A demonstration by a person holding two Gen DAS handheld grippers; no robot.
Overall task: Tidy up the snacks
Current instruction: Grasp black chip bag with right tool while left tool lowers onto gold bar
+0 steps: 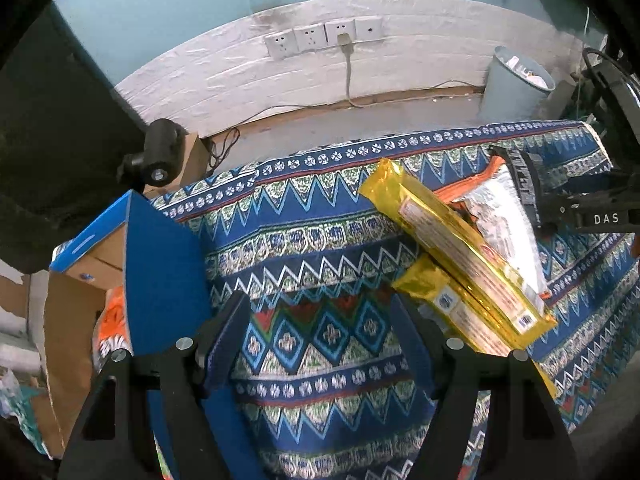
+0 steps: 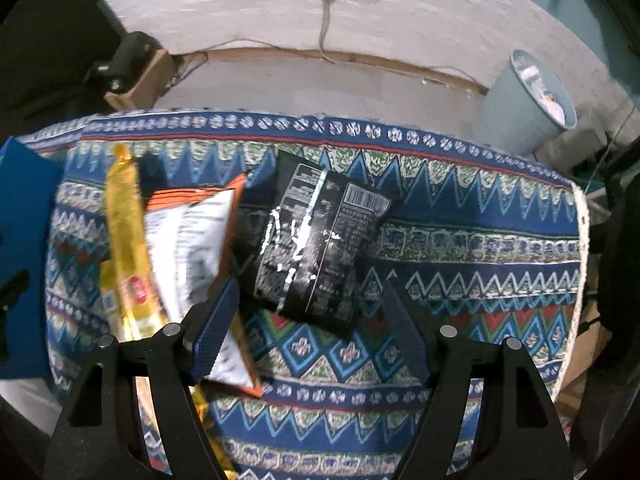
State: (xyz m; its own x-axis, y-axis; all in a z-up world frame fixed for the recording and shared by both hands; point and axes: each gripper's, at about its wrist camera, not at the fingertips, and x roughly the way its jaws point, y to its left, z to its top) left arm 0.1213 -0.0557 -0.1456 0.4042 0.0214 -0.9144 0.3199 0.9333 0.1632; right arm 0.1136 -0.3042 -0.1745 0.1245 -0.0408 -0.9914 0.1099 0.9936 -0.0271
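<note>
On the table: a patterned cloth in blue, green and red covers the top, and the snacks lie on it.
Left gripper: jaws apart, nothing between them; only bare cloth shows in the gap.
Right gripper: jaws apart, pointing down at the cloth, with the near end of the black packet showing in the gap; the pads do not press on it.
Gold packets: one long gold packet lies slanted across the cloth, resting partly on a second gold packet that sits just beside the left gripper's right-hand finger.
White and orange bag: lies against the long gold packet, between it and the black packet; the right gripper's left-hand finger stands in front of its lower part.
Black packet: lies flat, printed back up, near the middle of the cloth.
Blue box: a cardboard box with open flaps at the left edge of the table; something orange shows inside.
Background: wall sockets with one plug in, and a grey bin on the floor by the wall.
</note>
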